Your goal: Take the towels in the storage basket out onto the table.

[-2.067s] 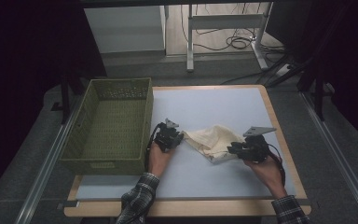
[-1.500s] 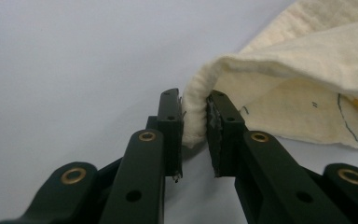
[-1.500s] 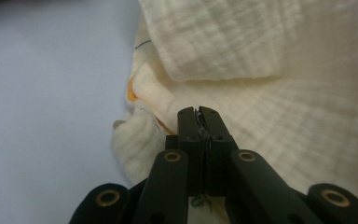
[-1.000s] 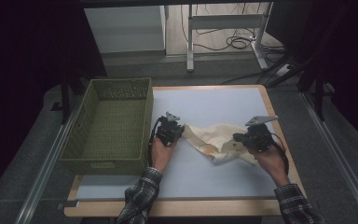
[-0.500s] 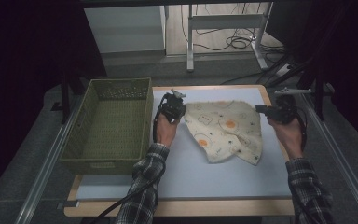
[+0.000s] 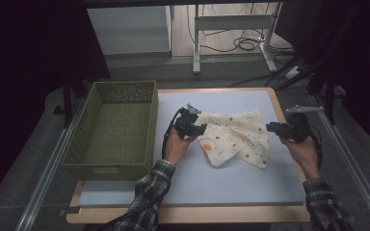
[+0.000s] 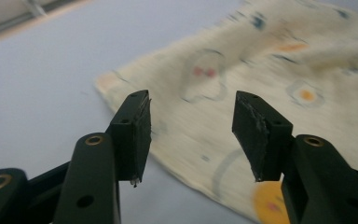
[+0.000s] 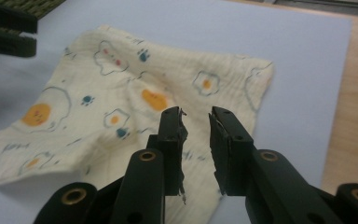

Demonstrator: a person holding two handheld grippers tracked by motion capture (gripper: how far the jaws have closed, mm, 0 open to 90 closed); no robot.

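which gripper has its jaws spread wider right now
The left gripper: its jaws have just been opening and stand well apart above the cloth. The right gripper shows a narrow gap, nothing held.

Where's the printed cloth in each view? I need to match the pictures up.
High view: the printed cloth lies mid-table, between the grippers.
Left gripper view: upper right, running under the open jaws.
Right gripper view: centre and left, past the jaws.
Shared landmark: the pale blue mat beneath it.

Table carries cloth (spread), basket.
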